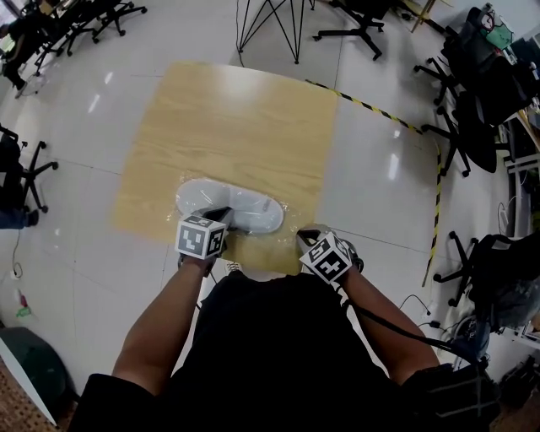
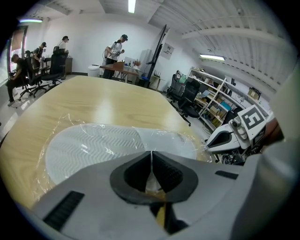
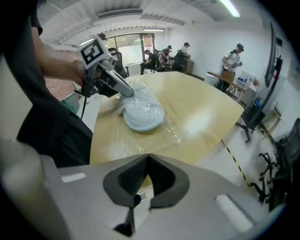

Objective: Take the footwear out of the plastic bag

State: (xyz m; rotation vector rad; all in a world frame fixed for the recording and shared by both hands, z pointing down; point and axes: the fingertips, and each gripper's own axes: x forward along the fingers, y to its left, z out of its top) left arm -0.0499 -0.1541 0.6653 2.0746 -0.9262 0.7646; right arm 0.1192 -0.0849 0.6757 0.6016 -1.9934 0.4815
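Office-like lab: swivel chairs (image 1: pixel 363 21), stocked shelves (image 2: pixel 213 101), people (image 2: pixel 116 47) at desks (image 2: pixel 123 70).

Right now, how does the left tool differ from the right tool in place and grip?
The left tool sits at the white slipper's near edge; the right tool is apart from it, by the table's near edge. The left tool's jaws pinch the plastic bag's film; the right tool's jaws meet with nothing seen between them. Both point downward with jaws together.
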